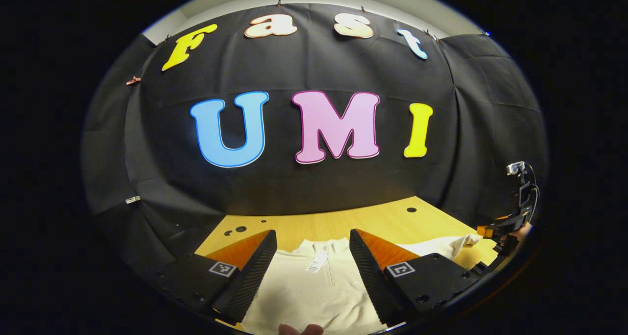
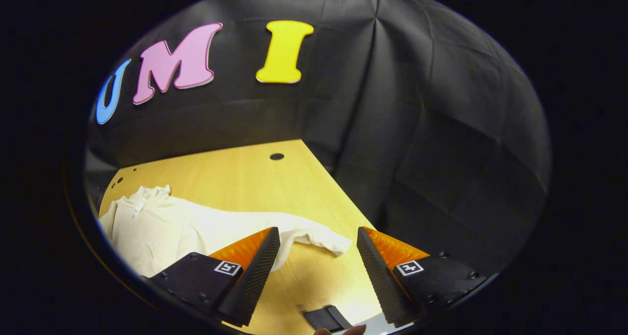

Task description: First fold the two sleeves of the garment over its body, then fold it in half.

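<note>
Left gripper (image 1: 313, 261) hangs with jaws spread above the body of the cream garment (image 1: 314, 286), gripping nothing. Right gripper (image 2: 318, 266) also spread wide, just over the outstretched right sleeve (image 2: 314, 237) — cuff lies between its fingers, untouched. Garment lies flat at the table's near edge, collar towards the far wall. Judgement: pinch the sleeve near the cuff, carry it inward over the body, keep the fold smooth. Wooden table (image 2: 235, 173) has small holes; black cloth wall behind.
</note>
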Demonstrator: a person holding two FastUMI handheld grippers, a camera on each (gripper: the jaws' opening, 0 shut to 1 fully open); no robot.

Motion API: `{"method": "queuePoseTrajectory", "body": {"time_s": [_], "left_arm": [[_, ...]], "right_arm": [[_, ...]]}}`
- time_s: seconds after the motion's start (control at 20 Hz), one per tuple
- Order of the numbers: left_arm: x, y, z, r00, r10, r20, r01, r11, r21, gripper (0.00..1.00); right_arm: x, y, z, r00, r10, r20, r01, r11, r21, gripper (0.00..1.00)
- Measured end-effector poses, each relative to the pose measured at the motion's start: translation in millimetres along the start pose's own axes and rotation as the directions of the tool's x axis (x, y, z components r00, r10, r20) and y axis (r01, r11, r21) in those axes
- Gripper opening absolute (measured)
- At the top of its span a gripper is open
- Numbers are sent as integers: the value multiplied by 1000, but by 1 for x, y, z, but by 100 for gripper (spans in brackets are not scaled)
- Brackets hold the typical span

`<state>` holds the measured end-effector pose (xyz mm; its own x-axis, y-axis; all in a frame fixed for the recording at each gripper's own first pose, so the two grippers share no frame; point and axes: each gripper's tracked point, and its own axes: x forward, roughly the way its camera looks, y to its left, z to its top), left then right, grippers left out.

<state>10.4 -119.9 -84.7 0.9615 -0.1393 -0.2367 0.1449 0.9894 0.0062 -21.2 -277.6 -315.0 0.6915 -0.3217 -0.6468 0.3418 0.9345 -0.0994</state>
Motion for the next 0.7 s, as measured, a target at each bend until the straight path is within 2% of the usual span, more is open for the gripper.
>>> {"method": "queuePoseTrajectory", "body": {"time_s": [0.25,0.5,0.7], "left_arm": [[10,-17,-13,999,36,-40,-35,999,13,95],[21,-32,-19,995,64,-74,-65,998,-3,93],[23,-37,-20,992,94,-79,-94,996,7,96]], "right_arm": [[54,-12,-29,988,26,-155,-11,995,95,98],[101,-12,-41,974,39,-222,-28,998,54,99],[120,0,-60,949,117,-293,-108,993,47,99]]}}
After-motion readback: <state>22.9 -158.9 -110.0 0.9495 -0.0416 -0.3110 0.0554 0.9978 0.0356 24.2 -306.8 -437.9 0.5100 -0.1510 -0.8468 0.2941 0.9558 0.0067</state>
